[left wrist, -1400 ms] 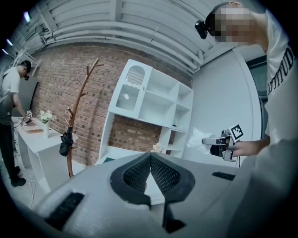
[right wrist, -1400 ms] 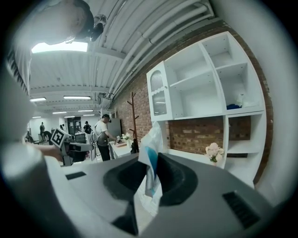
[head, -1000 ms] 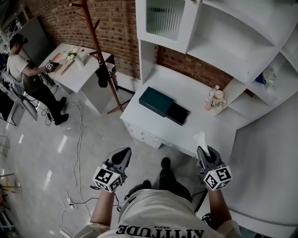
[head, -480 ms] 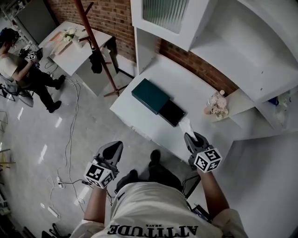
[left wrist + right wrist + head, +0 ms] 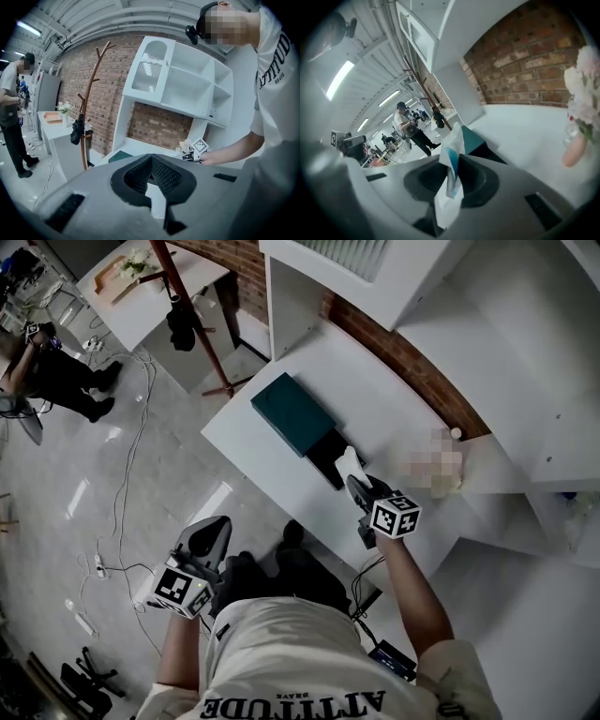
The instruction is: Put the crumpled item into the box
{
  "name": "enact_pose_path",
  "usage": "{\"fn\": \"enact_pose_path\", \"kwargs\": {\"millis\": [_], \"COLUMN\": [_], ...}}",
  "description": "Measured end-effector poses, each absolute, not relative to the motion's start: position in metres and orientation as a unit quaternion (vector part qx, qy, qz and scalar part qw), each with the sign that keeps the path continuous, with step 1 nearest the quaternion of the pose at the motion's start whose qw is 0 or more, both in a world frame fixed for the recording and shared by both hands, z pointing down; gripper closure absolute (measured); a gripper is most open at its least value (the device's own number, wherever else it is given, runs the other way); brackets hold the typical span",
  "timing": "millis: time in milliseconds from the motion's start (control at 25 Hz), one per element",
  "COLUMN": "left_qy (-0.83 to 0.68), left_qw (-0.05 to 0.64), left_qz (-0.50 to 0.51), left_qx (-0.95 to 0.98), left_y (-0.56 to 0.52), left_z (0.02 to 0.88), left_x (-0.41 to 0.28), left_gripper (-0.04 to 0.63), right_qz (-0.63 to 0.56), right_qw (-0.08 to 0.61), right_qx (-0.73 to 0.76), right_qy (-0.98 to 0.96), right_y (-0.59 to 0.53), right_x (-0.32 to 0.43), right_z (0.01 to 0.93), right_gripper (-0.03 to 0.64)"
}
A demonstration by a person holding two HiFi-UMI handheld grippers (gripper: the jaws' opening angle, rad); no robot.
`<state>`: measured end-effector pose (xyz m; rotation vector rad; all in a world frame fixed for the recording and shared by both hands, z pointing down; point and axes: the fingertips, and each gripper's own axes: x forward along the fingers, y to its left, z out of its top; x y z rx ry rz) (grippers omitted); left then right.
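Nearby, the left claw hangs closed, empty. The right claw pinches the paper over the bench, just by the box. It looks light, soft and crushable; a gentle pinch anywhere should do.

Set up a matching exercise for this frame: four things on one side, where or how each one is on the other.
1 crumpled item
2 left gripper
3 teal box
4 coat stand

a on the white desk
b standing on the floor
c clamped in the right gripper
d empty, jaws together

Pairs: 1-c, 2-d, 3-a, 4-b
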<state>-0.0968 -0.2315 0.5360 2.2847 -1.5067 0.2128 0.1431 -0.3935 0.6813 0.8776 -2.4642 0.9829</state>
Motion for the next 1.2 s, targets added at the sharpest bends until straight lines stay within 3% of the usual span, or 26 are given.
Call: {"fn": "enact_pose_path", "kwargs": {"millis": [440, 720, 800, 960, 1200], "left_qy": [-0.559, -0.57, -0.573, -0.574, -0.567], "left_qw": [0.217, 0.229, 0.233, 0.24, 0.241], "left_qz": [0.088, 0.093, 0.092, 0.091, 0.084], "left_qx": [0.795, 0.783, 0.78, 0.778, 0.783], "left_y": [-0.254, -0.255, -0.256, -0.26, -0.268], "left_z": [0.556, 0.561, 0.563, 0.568, 0.57], "left_x": [-0.103, -0.122, -0.128, -0.134, -0.144], "left_gripper": [0.569, 0.569, 0.569, 0.569, 0.569], "right_qz": [0.484, 0.563, 0.556, 0.523, 0.508], "right_qw": [0.241, 0.235, 0.255, 0.333, 0.372], "right_qx": [0.284, 0.285, 0.297, 0.308, 0.333], "right_qy": [-0.792, -0.739, -0.733, -0.722, -0.702], "right_y": [-0.435, -0.447, -0.454, -0.45, -0.442], "right_x": [0.117, 0.108, 0.109, 0.114, 0.129], "right_z": [0.803, 0.834, 0.839, 0.849, 0.847], "right_gripper": [0.54, 0.538, 0.521, 0.395, 0.367]}}
